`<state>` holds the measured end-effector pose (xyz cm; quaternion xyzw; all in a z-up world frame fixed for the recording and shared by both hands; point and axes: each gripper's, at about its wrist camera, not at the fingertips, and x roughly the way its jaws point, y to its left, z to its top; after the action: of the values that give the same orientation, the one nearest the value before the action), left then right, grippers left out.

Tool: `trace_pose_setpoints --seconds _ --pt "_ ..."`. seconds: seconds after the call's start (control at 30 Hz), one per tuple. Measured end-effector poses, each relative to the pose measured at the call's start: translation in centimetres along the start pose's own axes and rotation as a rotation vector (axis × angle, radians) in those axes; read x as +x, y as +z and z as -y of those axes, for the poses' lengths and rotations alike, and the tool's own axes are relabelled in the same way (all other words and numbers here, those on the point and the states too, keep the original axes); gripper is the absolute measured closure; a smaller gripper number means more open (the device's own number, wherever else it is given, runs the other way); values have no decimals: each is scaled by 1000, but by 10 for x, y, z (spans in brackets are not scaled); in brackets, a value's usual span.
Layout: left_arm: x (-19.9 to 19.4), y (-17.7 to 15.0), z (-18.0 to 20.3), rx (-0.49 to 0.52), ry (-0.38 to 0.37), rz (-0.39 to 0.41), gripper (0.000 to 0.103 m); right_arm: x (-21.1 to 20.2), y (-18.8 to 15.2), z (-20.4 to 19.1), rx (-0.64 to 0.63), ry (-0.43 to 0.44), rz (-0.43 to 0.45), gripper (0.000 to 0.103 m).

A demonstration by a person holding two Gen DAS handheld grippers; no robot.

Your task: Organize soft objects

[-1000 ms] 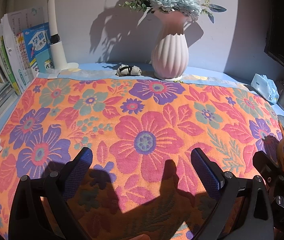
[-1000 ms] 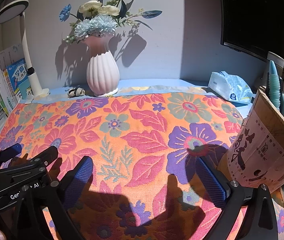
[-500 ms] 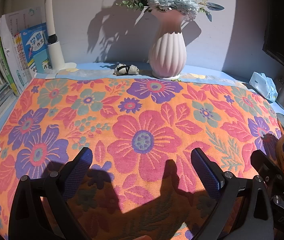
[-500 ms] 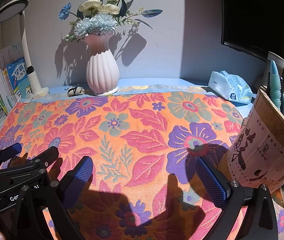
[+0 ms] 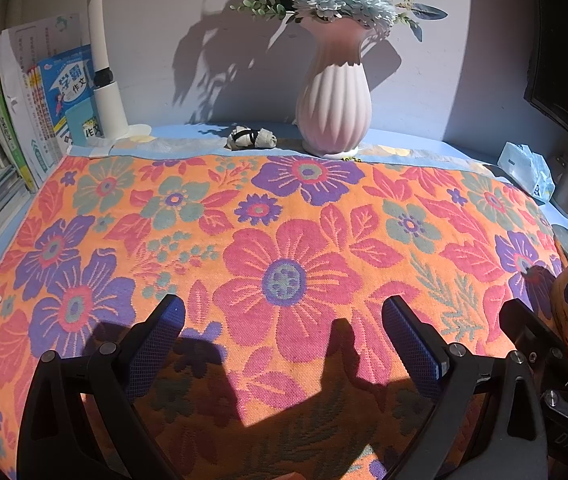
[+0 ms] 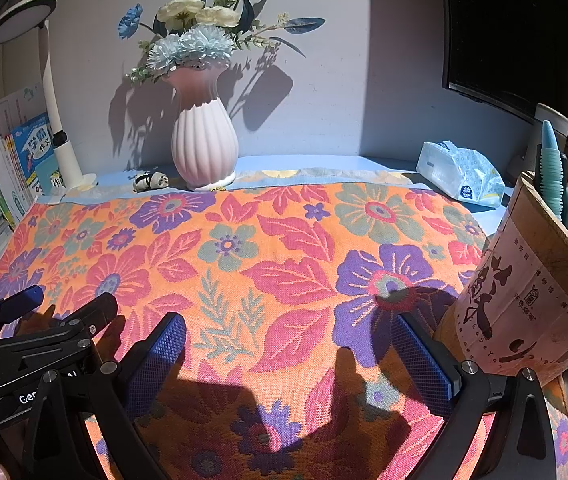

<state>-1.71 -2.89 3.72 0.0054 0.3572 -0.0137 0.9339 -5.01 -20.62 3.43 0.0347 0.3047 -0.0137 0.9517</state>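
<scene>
An orange floral cloth (image 5: 284, 248) (image 6: 284, 264) lies spread flat over the desk and fills both views. My left gripper (image 5: 284, 316) hovers open above its near edge, nothing between the blue pads. My right gripper (image 6: 292, 332) is open too, just to the right of the left one, also holding nothing. The left gripper shows at the lower left of the right wrist view (image 6: 55, 308). One finger of the right gripper (image 5: 524, 316) shows at the right edge of the left wrist view.
A pink ribbed vase (image 5: 334, 112) (image 6: 203, 148) with flowers stands at the back edge, a small panda figure (image 5: 251, 138) beside it. Books (image 5: 31, 120) and a lamp post (image 5: 103, 68) are at the left. A pen holder (image 6: 524, 300) and tissue pack (image 6: 460, 176) are at the right.
Both grippers stay open. The left wrist view has shifted slightly, with the vase now a little further left and nearer; the cloth lies unchanged.
</scene>
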Motion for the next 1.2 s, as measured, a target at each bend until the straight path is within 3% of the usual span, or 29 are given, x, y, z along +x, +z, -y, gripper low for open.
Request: trace_pose_setpoints --seconds 1.2 --pt "0 0 0 4 -8 0 4 1 1 0 -1 -1 -1 1"
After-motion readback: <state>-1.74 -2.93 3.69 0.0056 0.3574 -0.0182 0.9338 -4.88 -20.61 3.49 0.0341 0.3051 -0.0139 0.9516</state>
